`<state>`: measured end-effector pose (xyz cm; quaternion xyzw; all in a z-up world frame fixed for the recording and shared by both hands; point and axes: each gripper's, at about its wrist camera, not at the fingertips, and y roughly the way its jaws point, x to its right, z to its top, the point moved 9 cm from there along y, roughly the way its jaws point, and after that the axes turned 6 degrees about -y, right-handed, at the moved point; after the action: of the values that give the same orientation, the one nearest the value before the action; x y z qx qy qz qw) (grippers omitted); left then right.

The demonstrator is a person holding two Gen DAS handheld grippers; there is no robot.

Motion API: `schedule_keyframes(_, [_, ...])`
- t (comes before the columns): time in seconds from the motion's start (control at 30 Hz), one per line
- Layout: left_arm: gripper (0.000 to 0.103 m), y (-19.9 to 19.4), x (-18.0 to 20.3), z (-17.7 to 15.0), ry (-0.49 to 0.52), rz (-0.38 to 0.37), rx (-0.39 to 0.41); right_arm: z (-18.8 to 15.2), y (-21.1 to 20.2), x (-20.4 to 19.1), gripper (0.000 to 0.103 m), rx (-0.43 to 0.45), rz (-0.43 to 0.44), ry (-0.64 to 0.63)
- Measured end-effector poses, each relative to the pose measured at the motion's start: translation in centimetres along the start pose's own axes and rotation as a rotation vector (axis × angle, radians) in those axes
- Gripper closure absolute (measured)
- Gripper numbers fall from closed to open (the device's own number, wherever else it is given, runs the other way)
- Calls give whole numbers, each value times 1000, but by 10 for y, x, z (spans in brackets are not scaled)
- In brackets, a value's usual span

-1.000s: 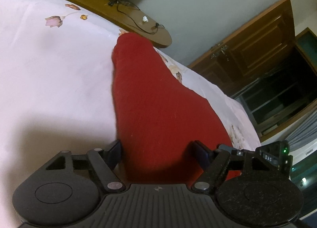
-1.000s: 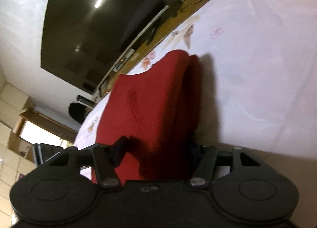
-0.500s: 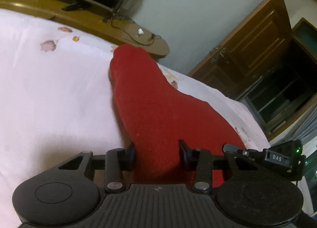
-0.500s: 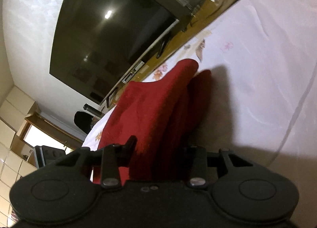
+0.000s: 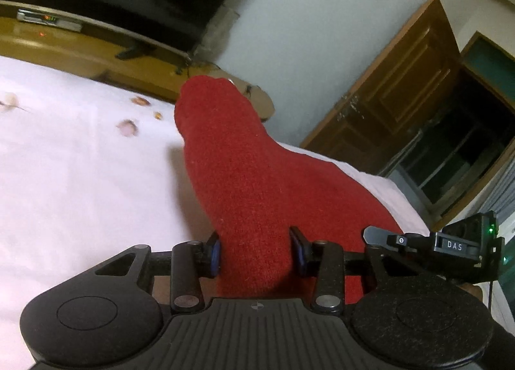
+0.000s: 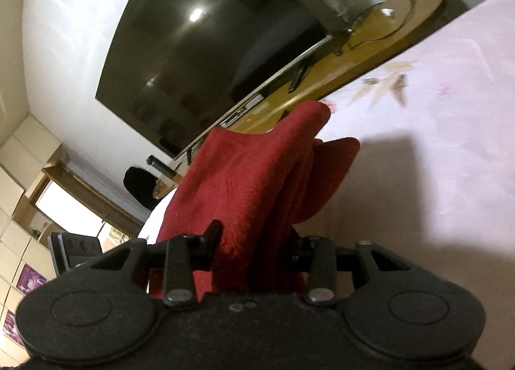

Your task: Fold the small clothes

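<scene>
The red garment (image 5: pixel 257 183) is a small knitted or fleece piece, thick and fuzzy, lying on a bed (image 5: pixel 80 183) covered with a pale floral sheet. Its near edge is gathered between both tools, and the far part trails back onto the sheet toward the wooden TV stand (image 5: pixel 64 44).

The left tool (image 5: pixel 256 252) has its jaws narrowed onto a bunched fold of the cloth; both pads press into the fabric. The right tool (image 6: pixel 254 241) grips the other near corner the same way, with several layers wadded between its jaws. Both have just been closing, with cloth between them.

Judging by the look, the garment is light, soft and limp, with no stiffness of its own: it sags between the two holds and a loose flap (image 6: pixel 334 160) droops to the side in the right view. The nap should give good friction, so slipping seems unlikely, but thick bunches can creep out of a shallow pinch. Best holds are at the two corners of one edge, kept apart so the cloth hangs flat
</scene>
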<state>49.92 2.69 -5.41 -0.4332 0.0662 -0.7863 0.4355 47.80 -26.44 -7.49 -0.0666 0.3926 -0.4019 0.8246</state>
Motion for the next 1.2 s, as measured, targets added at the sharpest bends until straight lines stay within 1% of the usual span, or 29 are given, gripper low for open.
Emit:
schedule_keyframes(0.2, [62,-63,-40,15,0,35,41,-12,34,-52,65,-18,36,-33])
schedule_keyframes(0.37, [62,-116,-82,26,-17,78,75,-26,73,-95,65,-48,75,-57])
schedule_keyframes(0.57, [62,-169,-147,29,-72,137,108,-50,129,-137,65,-110,127,-77])
schedule_keyframes(0.7, [62,-195,-196,20,-136,172,113,-73,166,-160,65,-162,160,-79])
schedule_keyframes(0.77, [62,-202,-223,11,-189,191,104,-87,185,-167,65,-196,175,-67])
schedule_keyframes(0.83, [61,-202,-253,-5,-252,217,69,-104,205,-168,65,-236,176,-66])
schedule_keyframes(0.87, [52,-202,-267,-12,-290,212,64,-113,213,-166,64,-260,164,-69])
schedule_keyframes(0.9, [49,-204,-277,-17,-334,177,86,-123,224,-157,61,-289,137,-51])
schedule_keyframes(0.93, [49,-207,-281,-19,-367,146,106,-132,232,-146,60,-308,107,-25])
schedule_keyframes(0.97, [49,-211,-283,-20,-383,133,120,-138,234,-136,62,-295,129,27])
schedule_keyframes(1.0, [47,-213,-283,-20,-376,140,131,-138,231,-130,63,-271,160,77])
schedule_keyframes(1.03, [47,-217,-281,-20,-355,162,142,-138,227,-128,62,-264,168,99])
schedule_keyframes(1.07, [46,-222,-278,-20,-325,188,153,-136,223,-128,60,-265,161,97])
schedule_keyframes(1.1, [46,-224,-271,-15,-289,214,168,-133,219,-129,55,-262,141,74])
schedule_keyframes(1.13, [46,-231,-266,-11,-252,244,195,-128,213,-130,55,-246,119,48])
schedule_keyframes(1.17, [46,-241,-264,-6,-225,277,227,-119,205,-133,56,-213,93,15])
schedule_keyframes(1.2, [46,-248,-260,-2,-203,305,259,-113,198,-137,59,-181,73,-15])
